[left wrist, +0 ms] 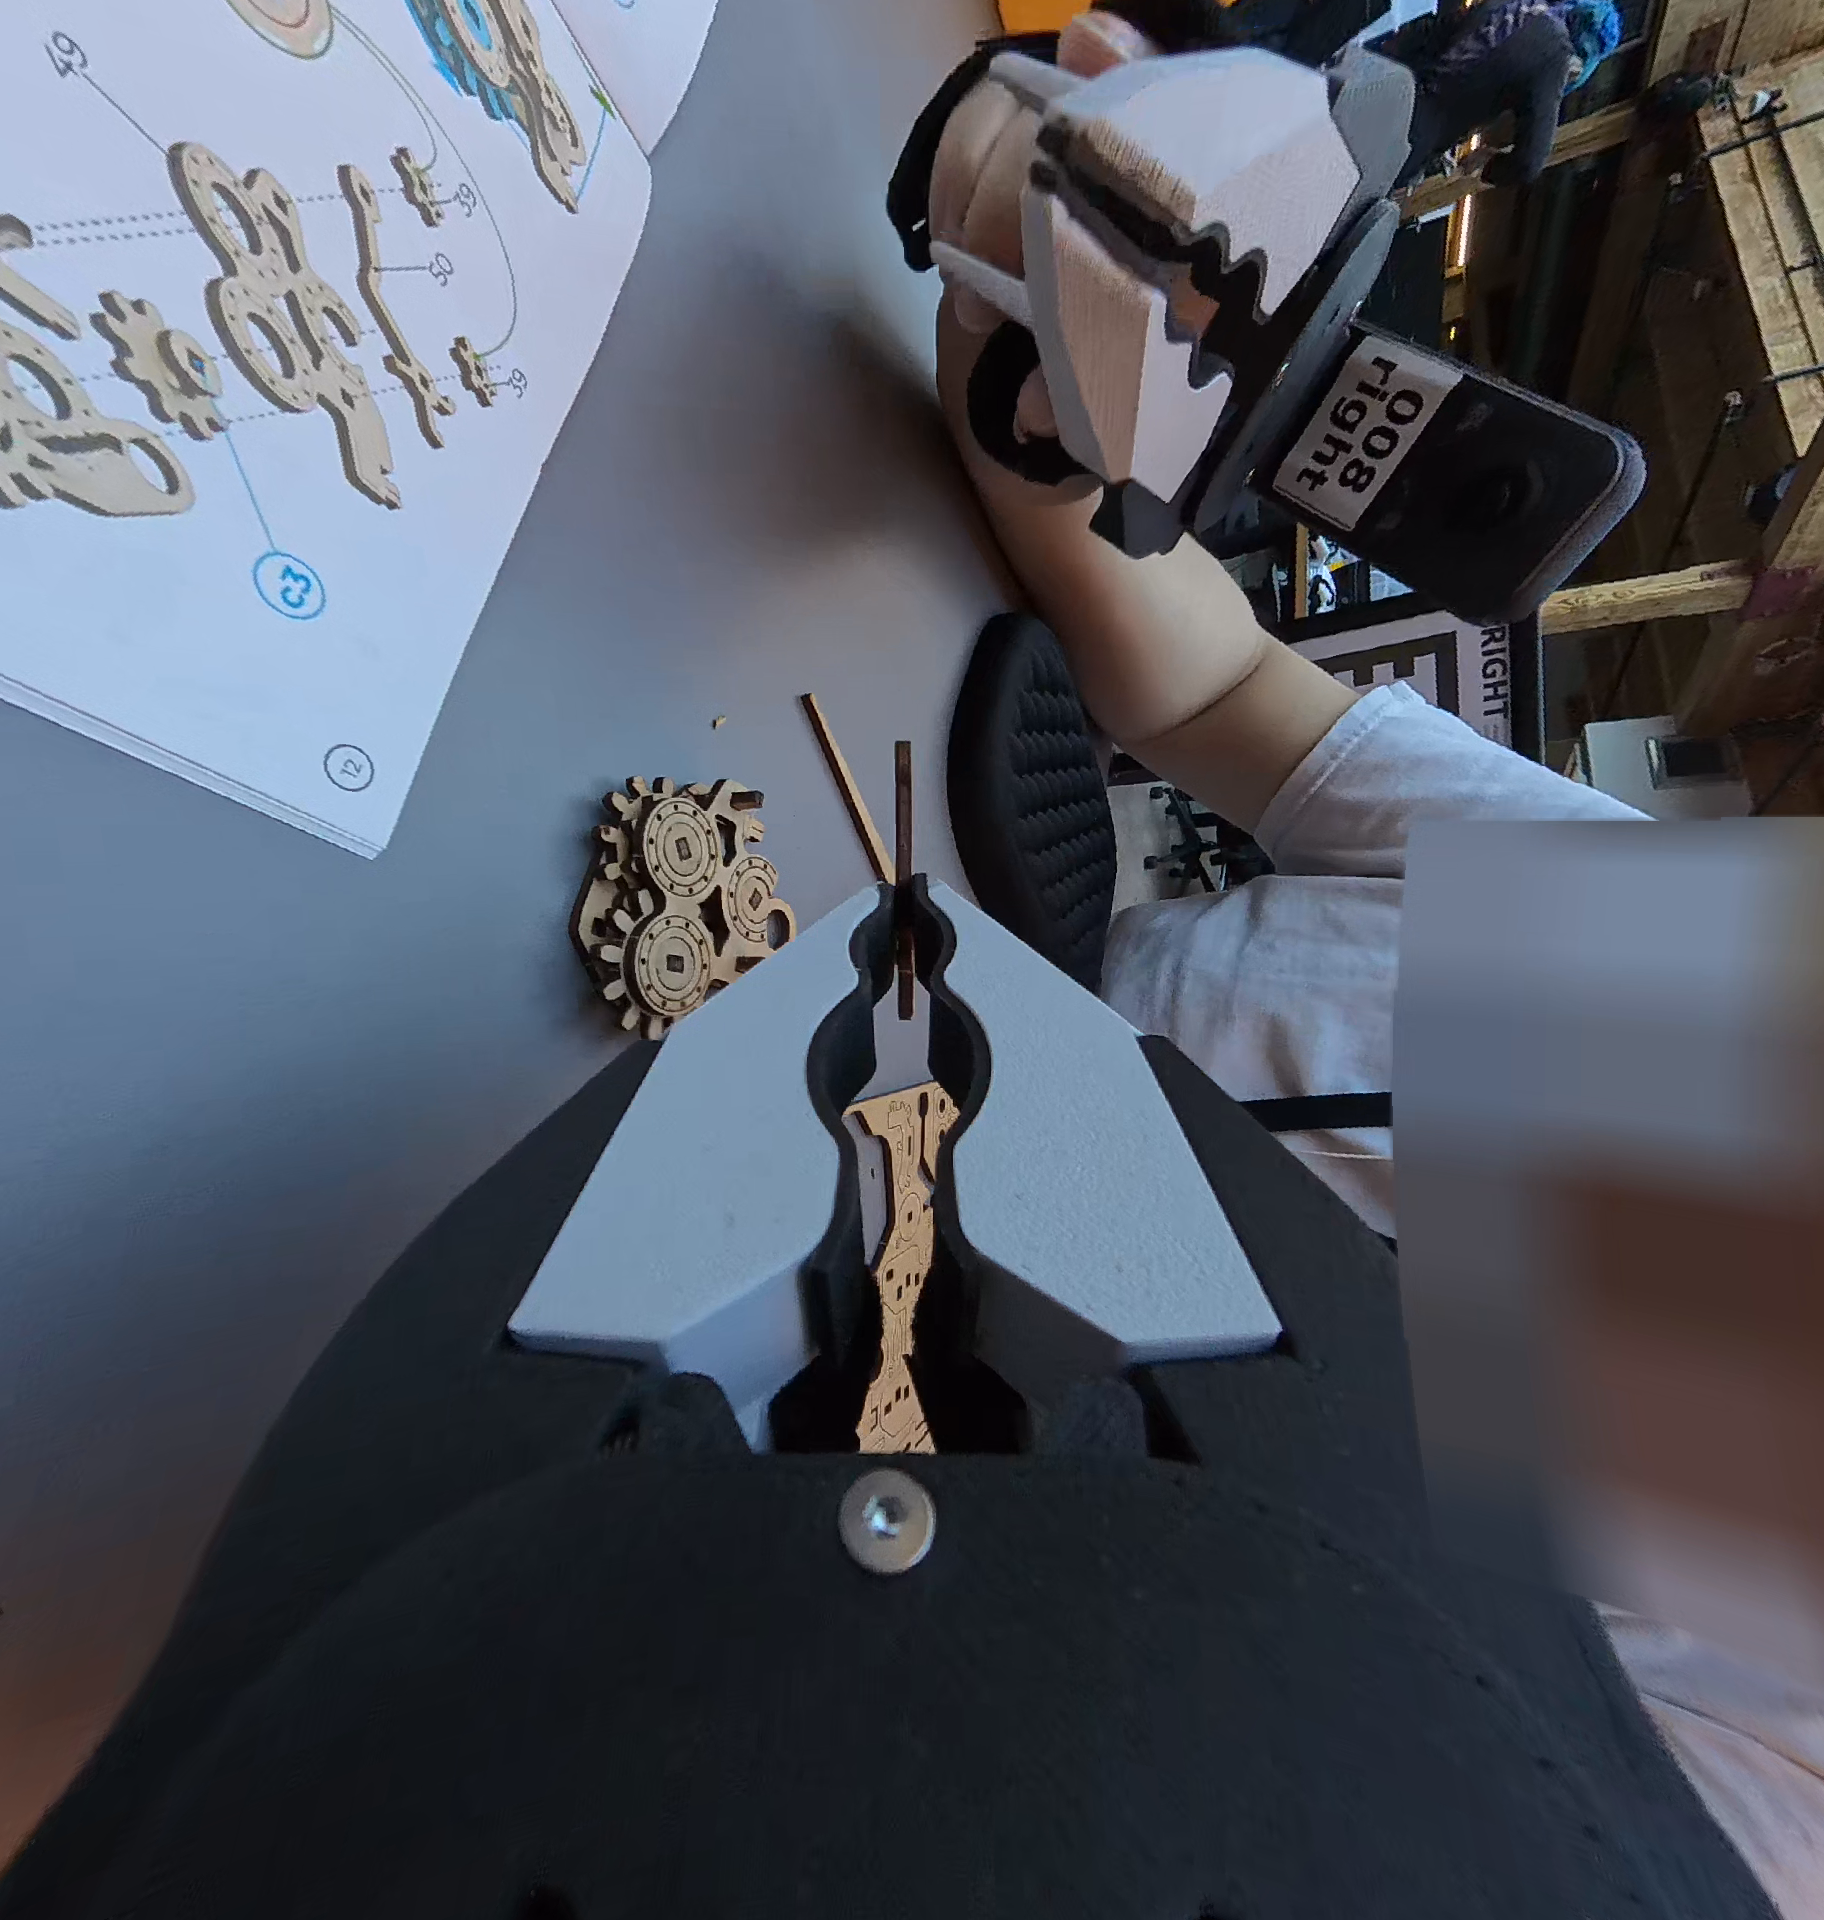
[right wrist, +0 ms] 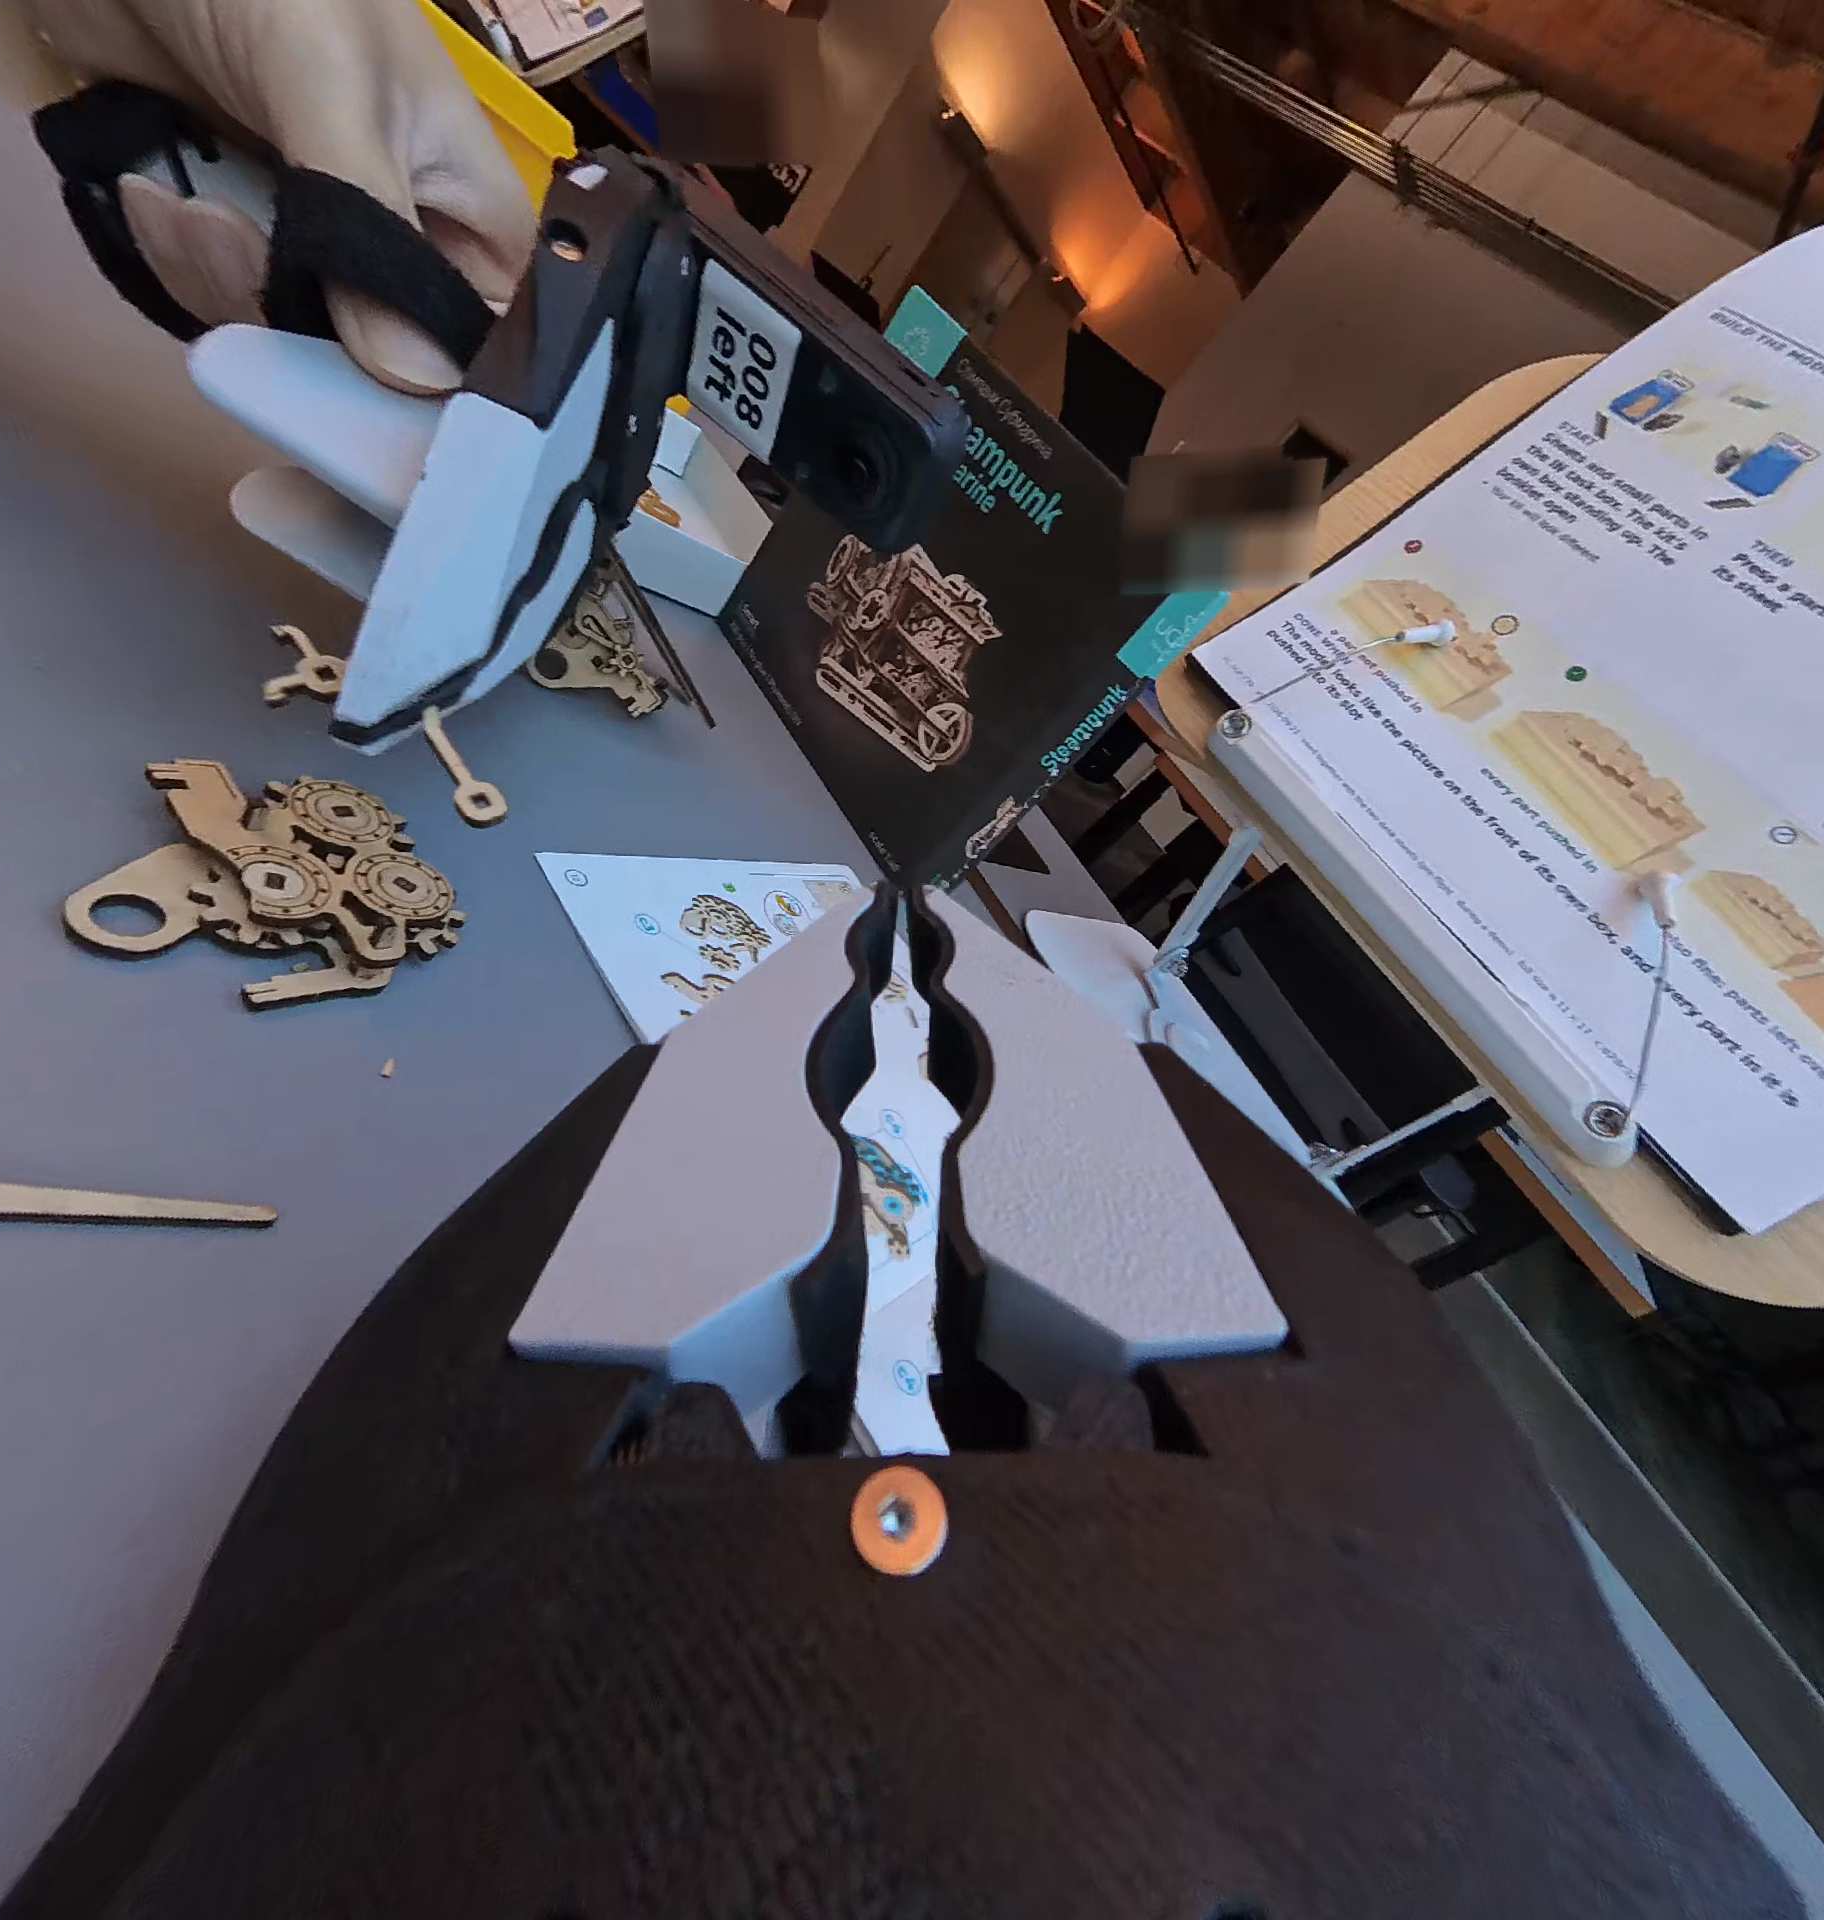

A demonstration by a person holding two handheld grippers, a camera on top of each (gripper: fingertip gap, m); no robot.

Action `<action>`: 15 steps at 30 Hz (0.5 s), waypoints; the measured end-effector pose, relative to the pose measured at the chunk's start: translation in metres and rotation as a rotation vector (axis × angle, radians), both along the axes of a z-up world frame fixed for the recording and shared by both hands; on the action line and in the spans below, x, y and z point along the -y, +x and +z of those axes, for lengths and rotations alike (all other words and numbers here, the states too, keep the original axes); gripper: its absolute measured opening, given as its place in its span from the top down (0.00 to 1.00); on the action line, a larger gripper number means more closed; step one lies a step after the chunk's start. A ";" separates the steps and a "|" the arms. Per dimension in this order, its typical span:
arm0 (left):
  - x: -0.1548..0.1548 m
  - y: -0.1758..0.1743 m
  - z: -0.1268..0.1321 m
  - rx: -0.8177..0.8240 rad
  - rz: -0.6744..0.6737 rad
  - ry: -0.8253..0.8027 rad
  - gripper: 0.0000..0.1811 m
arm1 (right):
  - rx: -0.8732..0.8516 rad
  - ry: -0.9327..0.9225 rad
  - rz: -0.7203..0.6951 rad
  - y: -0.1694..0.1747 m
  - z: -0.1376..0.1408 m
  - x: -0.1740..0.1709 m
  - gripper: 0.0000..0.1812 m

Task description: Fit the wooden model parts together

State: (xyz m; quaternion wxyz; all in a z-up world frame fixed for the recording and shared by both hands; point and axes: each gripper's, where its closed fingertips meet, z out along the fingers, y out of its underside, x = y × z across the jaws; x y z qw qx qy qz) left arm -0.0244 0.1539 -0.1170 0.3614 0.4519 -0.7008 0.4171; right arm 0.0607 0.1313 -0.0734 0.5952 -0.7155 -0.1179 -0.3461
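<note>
My left gripper (left wrist: 903,902) is shut on a thin wooden part (left wrist: 903,821), seen edge-on and sticking out past the fingertips. In the right wrist view the left gripper (right wrist: 388,727) hovers above the grey table, and the part (right wrist: 463,774) shows as a short rod with a ring end hanging below it. A flat wooden gear assembly (left wrist: 679,914) lies on the table to the left of the left gripper, and it also shows in the right wrist view (right wrist: 284,883). My right gripper (right wrist: 897,902) is shut and empty; in the left wrist view (left wrist: 1131,520) it is held up above the table.
An open instruction booklet (left wrist: 212,416) lies at the far left. A black model box (right wrist: 939,644) stands behind a second wooden subassembly (right wrist: 596,644). A printed sheet on a stand (right wrist: 1562,779) is at the right. Loose pieces lie about: a stick (right wrist: 108,1205), a strip (left wrist: 846,779), a small hook part (right wrist: 305,665). The tips of one gripper are about 10 centimeters away from the tips of the other. The stick (right wrist: 108,1205) sits 8 centimeters or so from the ends of my left fingers.
</note>
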 end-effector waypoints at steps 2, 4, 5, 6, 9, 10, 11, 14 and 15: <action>-0.001 0.001 -0.001 0.000 0.000 0.011 1.00 | -0.042 -0.029 0.080 -0.012 -0.007 -0.006 0.99; 0.000 0.000 -0.003 0.005 -0.002 0.025 1.00 | -0.057 -0.071 0.128 -0.018 -0.015 -0.007 0.99; 0.001 -0.001 -0.003 0.001 -0.007 0.029 1.00 | -0.056 -0.092 0.140 -0.019 -0.018 -0.007 0.99; 0.002 -0.002 -0.004 0.001 -0.012 0.029 1.00 | -0.066 -0.115 0.169 -0.023 -0.022 -0.006 0.98; 0.003 -0.003 -0.005 0.002 -0.009 0.040 1.00 | -0.159 -0.193 0.306 -0.042 -0.032 -0.008 0.97; 0.003 -0.003 -0.006 -0.001 -0.010 0.043 1.00 | -0.192 -0.231 0.363 -0.051 -0.034 -0.009 0.97; 0.003 -0.003 -0.007 -0.007 -0.012 0.046 1.00 | -0.215 -0.266 0.394 -0.057 -0.035 -0.009 0.96; 0.002 -0.005 -0.010 -0.017 -0.029 0.064 1.00 | -0.227 -0.332 0.459 -0.071 -0.035 -0.012 0.92; 0.002 -0.005 -0.010 -0.021 -0.029 0.062 1.00 | -0.219 -0.338 0.472 -0.074 -0.035 -0.013 0.92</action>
